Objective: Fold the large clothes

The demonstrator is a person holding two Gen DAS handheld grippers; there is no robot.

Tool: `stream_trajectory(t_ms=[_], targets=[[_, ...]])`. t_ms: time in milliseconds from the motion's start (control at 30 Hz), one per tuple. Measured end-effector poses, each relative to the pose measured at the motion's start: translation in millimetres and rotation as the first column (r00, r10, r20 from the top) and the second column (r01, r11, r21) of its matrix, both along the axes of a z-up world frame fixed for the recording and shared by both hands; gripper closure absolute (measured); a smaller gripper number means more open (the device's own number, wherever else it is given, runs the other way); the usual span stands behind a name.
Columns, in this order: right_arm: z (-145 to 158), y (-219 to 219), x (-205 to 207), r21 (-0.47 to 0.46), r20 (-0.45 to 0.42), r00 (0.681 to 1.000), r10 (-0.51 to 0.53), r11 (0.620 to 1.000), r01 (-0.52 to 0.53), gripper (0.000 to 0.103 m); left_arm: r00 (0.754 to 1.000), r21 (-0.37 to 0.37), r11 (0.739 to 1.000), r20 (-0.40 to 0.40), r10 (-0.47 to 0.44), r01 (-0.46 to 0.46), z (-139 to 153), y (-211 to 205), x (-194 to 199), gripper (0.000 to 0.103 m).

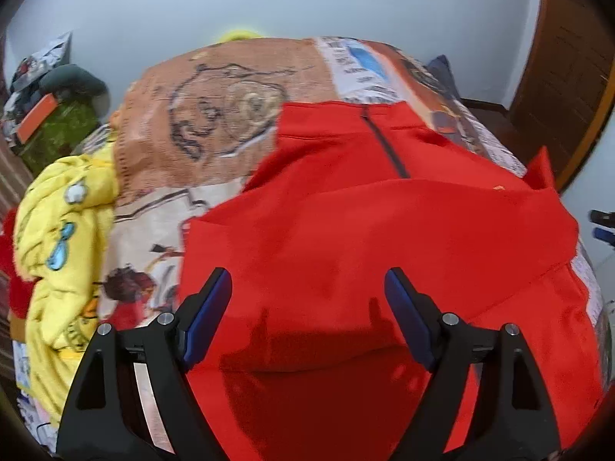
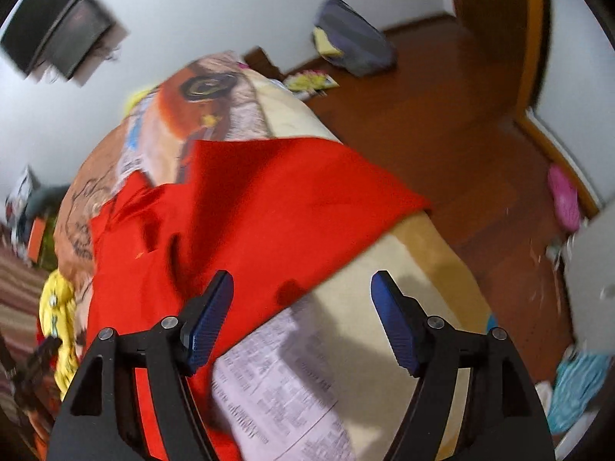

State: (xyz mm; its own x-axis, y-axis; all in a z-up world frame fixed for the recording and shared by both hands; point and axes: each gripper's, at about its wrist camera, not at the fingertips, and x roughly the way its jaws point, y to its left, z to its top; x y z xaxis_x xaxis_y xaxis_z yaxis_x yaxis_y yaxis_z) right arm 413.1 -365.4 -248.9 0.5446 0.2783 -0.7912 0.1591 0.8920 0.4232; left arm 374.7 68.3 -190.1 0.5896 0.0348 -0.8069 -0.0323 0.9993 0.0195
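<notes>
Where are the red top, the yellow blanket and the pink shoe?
red top (image 1: 346, 230): left wrist view, middle of its folded front.
yellow blanket (image 1: 61, 230): left wrist view, its crumpled middle.
pink shoe (image 2: 564, 198): right wrist view, its upper side, on the floor.

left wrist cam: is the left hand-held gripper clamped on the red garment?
No. The left hand-held gripper has its jaws spread wide apart above the red garment, with no fabric pinched between them.
</notes>
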Motion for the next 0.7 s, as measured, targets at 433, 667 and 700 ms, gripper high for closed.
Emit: stream_trajectory(t_ms=[433, 667, 700], targets=[[-46, -19, 52, 0.097, -0.051, 0.985, -0.165, 0.981, 0.170, 0.048, 0.997, 0.014, 1.000, -0.070, -0.015, 0.016, -39, -9, 0, 0.022], [-27, -18, 59, 0.015, -0.013, 0.979, -0.205, 0.979, 0.206, 0.093, 0.996, -0.003, 0.999, -0.074, 0.040, -0.040, -42, 15, -9, 0.022], [-19, -17, 55, -0.006, 0.010, 0.979, -0.205, 0.979, 0.205, 0.094, 0.997, -0.002, 0.999, -0.067, 0.044, -0.044, -40, 17, -11, 0.022]])
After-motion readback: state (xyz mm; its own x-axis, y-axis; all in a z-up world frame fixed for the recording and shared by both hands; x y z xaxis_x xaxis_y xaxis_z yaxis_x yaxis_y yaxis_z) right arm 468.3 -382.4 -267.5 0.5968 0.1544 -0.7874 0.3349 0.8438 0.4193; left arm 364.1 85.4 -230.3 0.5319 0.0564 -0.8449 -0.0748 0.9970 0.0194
